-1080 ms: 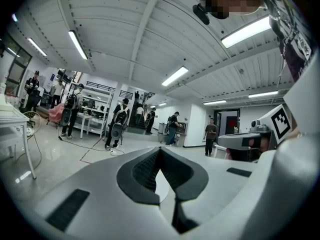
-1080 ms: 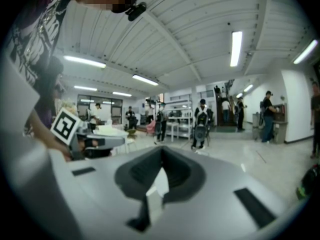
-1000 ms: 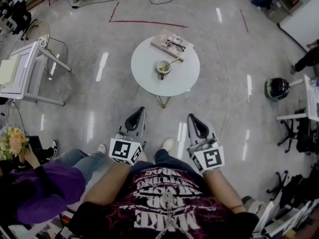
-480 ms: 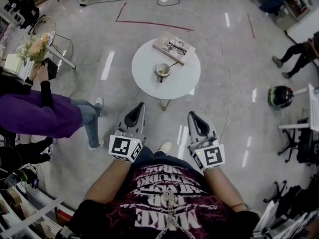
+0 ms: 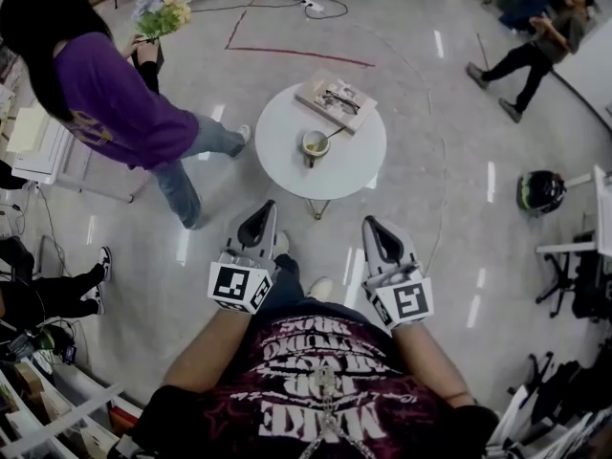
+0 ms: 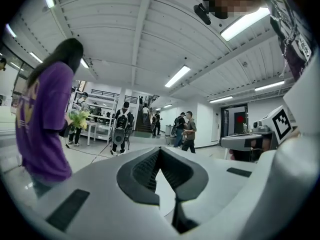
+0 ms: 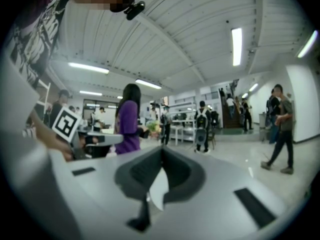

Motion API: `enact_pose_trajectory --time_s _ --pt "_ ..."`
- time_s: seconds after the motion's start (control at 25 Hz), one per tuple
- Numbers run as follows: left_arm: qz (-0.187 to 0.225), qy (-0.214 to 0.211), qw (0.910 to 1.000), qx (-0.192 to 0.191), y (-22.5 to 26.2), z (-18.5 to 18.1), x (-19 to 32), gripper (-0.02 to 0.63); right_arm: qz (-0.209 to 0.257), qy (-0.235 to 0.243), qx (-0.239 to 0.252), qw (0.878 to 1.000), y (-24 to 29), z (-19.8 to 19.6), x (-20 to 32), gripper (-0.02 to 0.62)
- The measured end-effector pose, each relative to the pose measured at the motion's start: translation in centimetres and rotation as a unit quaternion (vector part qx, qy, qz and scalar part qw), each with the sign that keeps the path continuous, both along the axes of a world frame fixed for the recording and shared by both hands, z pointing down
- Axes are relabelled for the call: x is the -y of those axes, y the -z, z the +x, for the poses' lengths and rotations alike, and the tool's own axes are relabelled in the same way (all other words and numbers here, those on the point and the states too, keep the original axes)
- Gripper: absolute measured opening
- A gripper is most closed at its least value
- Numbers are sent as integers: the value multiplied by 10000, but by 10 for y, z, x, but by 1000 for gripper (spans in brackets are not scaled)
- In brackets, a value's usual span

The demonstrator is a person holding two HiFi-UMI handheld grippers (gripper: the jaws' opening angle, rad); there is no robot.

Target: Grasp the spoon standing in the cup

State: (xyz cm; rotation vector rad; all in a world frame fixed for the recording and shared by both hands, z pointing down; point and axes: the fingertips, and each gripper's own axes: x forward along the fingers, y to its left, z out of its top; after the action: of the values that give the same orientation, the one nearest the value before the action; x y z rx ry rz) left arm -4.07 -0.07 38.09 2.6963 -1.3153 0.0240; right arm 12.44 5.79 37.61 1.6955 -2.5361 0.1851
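My left gripper (image 5: 260, 216) and right gripper (image 5: 375, 229): both closed, empty, level. Ahead, table (image 5: 287, 165) barely nearer than a second ago. At its middle, spoon (image 5: 334, 133) leans in cup (image 5: 315, 144), well apart from me. Beyond, passer-by in purple (image 5: 115, 103) has crossed to table's side. Reach not begun.

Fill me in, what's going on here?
A person stands short of a round table, a gripper in each hand. The left gripper and right gripper are both shut, empty and held level, well back from the table. The cup sits on it with the spoon standing inside, untouched, beside a book with glasses on top. A bystander in purple holding flowers stands to the table's left.
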Motion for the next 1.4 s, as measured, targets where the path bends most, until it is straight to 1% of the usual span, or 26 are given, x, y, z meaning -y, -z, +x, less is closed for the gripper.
enact_pose_trajectory --time_s 0.16,0.4,0.52,0.64,0.96,1.12,1.28,1.4 --pt "13 -80 10000 -5 0 0 21 25 21 -130 -3 9999 1 2 19 26" --pt "-67 -314 9995 -73 -1 10 55 25 -6 -336 -44 9994 3 2 44 26" --pt "-64 -403 9992 -27 -2 11 67 25 -160 -424 -16 9990 -5 3 53 26" --pt "-96 -434 9990 39 -5 6 83 25 -120 -423 23 9990 -4 -2 70 26" --pt "-171 -473 9987 -4 -6 -4 128 25 -88 -405 42 9991 -4 -18 116 26" --pt "-170 -568 9982 49 -9 -5 148 25 -151 -479 56 9987 -7 -20 135 26" --pt "-168 -647 9978 15 -7 -5 167 25 -155 -543 16 9984 -5 -23 151 26" --pt "-180 -724 9972 -31 -8 -5 179 25 -263 -679 -61 9973 -6 -22 160 26"
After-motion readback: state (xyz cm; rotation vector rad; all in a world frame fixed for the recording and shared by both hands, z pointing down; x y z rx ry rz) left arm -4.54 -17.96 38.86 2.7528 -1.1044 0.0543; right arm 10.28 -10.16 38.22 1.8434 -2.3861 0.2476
